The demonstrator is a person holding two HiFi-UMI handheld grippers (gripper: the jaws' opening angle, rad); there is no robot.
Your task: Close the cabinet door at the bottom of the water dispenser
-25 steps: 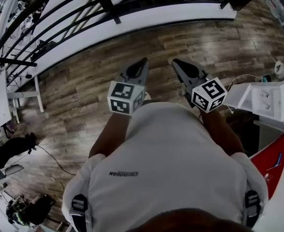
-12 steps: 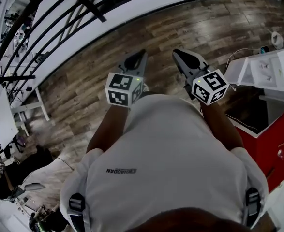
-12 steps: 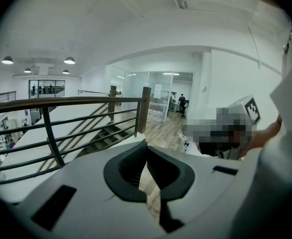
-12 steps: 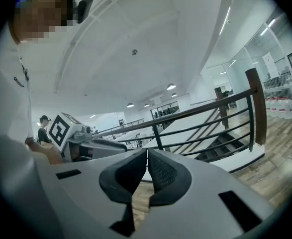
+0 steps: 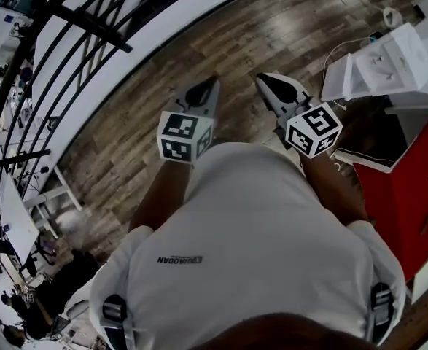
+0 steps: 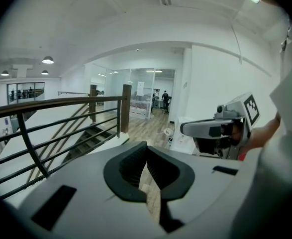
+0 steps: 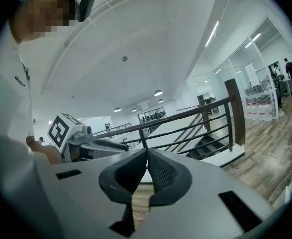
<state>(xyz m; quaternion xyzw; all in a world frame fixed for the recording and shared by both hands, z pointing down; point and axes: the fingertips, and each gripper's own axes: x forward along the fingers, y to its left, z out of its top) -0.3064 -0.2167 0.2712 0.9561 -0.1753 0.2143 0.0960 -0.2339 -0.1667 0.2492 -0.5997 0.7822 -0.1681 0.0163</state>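
**Desk:** Where do the two tools sit?

**Photographer:** Side by side before the person's chest, the left gripper (image 5: 211, 84) at left and the right gripper (image 5: 265, 80) at right, both above the floor (image 5: 272, 35).

**Desk:** And on the right?

**Photographer:** The water dispenser (image 5: 410, 195) stands just beside the person's right arm. A boxy unit (image 5: 385, 60) sits beyond it, with a cable (image 5: 333, 55) on the floor beside that unit.

**Desk:** Ahead and left?

**Photographer:** A railing (image 5: 90, 28) runs across, with stairs (image 6: 81, 143) descending behind it. A table (image 5: 13, 224) lies at the far left.
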